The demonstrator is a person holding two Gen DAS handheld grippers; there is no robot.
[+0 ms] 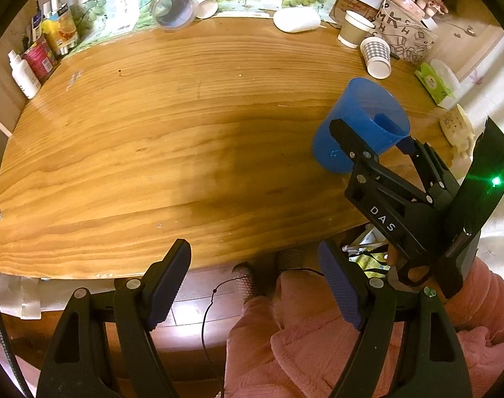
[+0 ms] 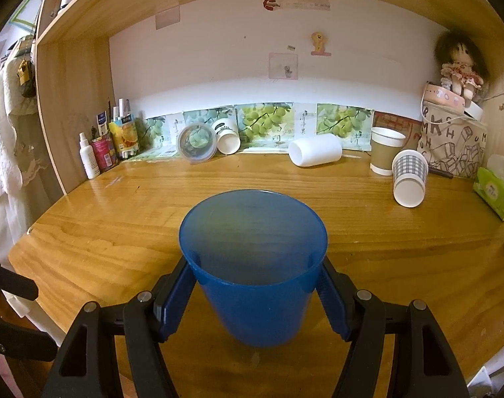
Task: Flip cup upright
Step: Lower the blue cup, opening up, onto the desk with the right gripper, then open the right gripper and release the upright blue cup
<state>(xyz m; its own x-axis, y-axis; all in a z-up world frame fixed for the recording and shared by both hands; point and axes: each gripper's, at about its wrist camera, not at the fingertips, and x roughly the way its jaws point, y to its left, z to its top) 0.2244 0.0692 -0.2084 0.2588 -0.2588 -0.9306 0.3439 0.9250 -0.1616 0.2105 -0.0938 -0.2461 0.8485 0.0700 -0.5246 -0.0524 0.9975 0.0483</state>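
While clamped, the blue cup [image 2: 253,265] sits mouth-up between the right hand-held gripper [image 2: 253,301] pads.
Left hand-held gripper [image 1: 255,285] gapes empty off the tabletop [image 1: 152,152] edge; from it, the cup stands at 2 o'clock, paper cups [image 2: 409,177] lying beyond.

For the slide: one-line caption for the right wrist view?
Right tongs clamp the blue cup, mouth up, above the wooden desk.

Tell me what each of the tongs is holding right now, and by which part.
The right tongs grip the blue cup across its outer wall, one pad on each side just below the rim, mouth up. The left tongs are open and hold nothing.
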